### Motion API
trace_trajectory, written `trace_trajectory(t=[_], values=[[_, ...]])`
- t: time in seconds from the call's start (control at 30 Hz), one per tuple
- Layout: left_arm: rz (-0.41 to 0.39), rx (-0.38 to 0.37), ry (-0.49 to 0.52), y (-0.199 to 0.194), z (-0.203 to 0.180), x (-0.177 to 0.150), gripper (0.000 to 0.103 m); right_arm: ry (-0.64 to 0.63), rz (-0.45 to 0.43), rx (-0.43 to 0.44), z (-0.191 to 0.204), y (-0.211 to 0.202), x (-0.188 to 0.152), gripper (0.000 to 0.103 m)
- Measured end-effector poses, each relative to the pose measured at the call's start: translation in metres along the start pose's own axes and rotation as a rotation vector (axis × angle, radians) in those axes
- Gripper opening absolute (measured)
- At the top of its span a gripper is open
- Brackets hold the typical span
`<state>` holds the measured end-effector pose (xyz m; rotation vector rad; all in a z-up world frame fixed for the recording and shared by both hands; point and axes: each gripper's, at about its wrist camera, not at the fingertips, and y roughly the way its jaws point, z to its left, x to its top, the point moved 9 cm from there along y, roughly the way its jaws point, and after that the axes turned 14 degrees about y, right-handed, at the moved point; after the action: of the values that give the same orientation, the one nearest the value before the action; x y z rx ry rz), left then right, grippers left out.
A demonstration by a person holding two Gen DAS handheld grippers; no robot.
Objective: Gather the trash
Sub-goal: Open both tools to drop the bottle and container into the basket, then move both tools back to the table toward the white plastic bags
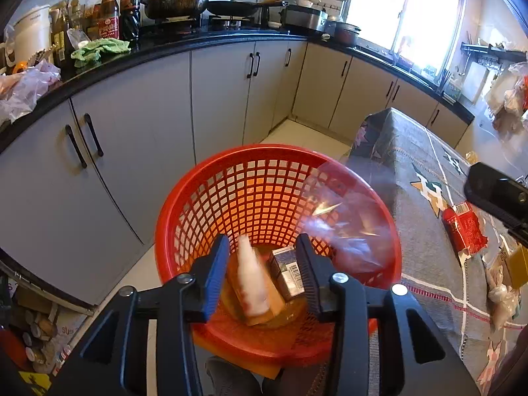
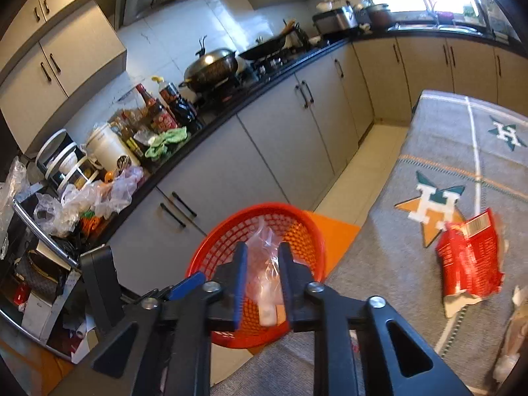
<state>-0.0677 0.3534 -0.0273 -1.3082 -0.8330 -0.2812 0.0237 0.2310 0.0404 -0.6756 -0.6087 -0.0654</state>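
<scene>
A red mesh basket (image 1: 264, 178) stands beside the table, also in the right wrist view (image 2: 303, 227). In it lie a pale plastic bottle (image 1: 252, 280), a small carton with a barcode (image 1: 287, 272) and a clear plastic bag (image 1: 346, 224). My left gripper (image 1: 264, 270) is open and empty just above the basket. My right gripper (image 2: 263, 280) is open over the basket, with the clear bag (image 2: 264, 247) loose between and beyond its fingers. A red snack wrapper (image 1: 465, 227) lies on the table, also in the right wrist view (image 2: 468, 257).
A grey patterned tablecloth (image 2: 412, 264) covers the table on the right. Grey cabinets (image 1: 132, 125) under a black counter run along the left. An orange stool (image 2: 333, 231) sits under the basket. More crumpled scraps (image 1: 501, 293) lie at the table's near right.
</scene>
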Motion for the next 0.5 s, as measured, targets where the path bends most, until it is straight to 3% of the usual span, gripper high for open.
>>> trace_trajectory(t=[0.1, 0.17, 0.23, 0.3, 0.37, 0.5], values=[[-0.013, -0.007, 0.0, -0.008, -0.004, 0.0, 0.041, -0.027, -0.032, -0.005, 0.004, -0.016, 0.0, 0.032], [-0.028, -0.006, 0.007, -0.016, -0.007, 0.001, 0.042, -0.061, -0.085, -0.017, 0.003, -0.038, -0.002, 0.051], [-0.045, -0.008, 0.02, -0.024, -0.016, 0.001, 0.044, -0.087, -0.137, -0.041, -0.001, -0.058, -0.005, 0.061], [-0.053, -0.015, 0.036, -0.03, -0.025, 0.001, 0.045, -0.123, -0.195, -0.073, -0.006, -0.084, -0.012, 0.065], [-0.068, -0.032, 0.062, -0.036, -0.04, 0.002, 0.045, -0.163, -0.265, -0.141, -0.012, -0.108, -0.017, 0.079], [-0.079, -0.078, 0.119, -0.047, -0.078, 0.0, 0.045, -0.212, -0.404, -0.223, -0.027, -0.164, -0.027, 0.096]])
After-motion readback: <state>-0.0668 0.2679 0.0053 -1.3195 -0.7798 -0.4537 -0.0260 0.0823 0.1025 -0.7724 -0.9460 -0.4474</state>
